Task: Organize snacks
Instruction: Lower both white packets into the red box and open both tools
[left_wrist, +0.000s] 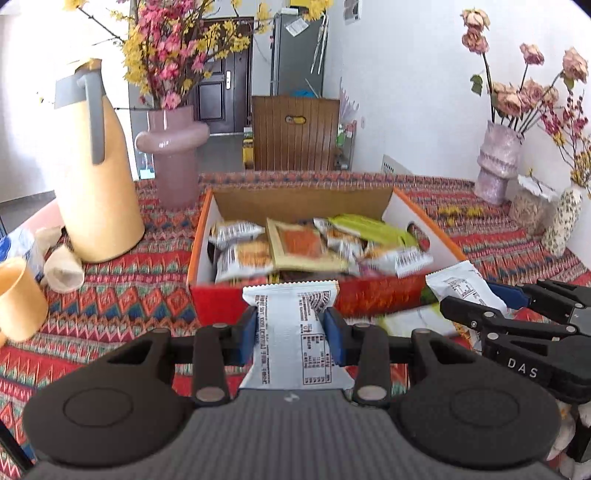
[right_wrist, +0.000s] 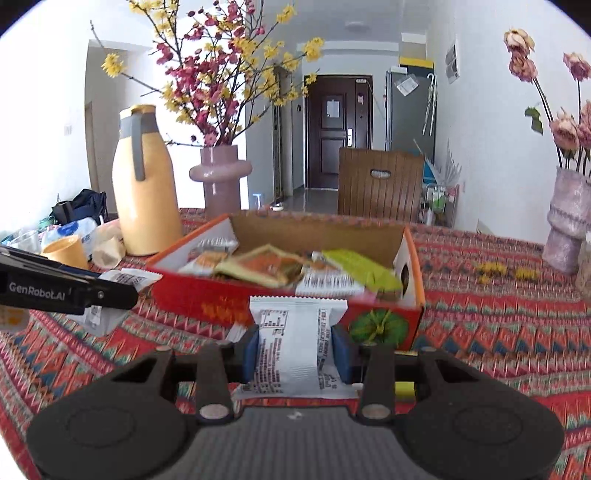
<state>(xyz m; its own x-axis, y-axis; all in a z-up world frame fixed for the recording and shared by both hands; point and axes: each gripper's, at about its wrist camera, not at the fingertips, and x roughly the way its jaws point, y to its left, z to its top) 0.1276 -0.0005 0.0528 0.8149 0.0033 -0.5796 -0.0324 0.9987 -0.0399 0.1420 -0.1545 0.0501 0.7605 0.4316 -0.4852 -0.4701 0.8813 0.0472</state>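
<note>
A yellow jug (left_wrist: 99, 177) stands at the left on the patterned tablecloth (left_wrist: 122, 295). The left gripper (left_wrist: 291, 332) pinches a white snack packet (left_wrist: 291, 325) just before the red box (left_wrist: 295, 236) of snacks. The right gripper (right_wrist: 295, 349) clamps another white packet (right_wrist: 291, 343) near the box's front wall.

Two white snack packets with black printed text, one clamped in each gripper: left packet (left_wrist: 295, 332) upright between blue pads, right packet (right_wrist: 295, 347) likewise. Both sit just in front of the red-orange cardboard box (left_wrist: 369, 299). Box is open-topped on the patterned cloth, loosely filled with mixed snack packets (left_wrist: 295, 247), white, orange, green, overlapping, tilted.
</note>
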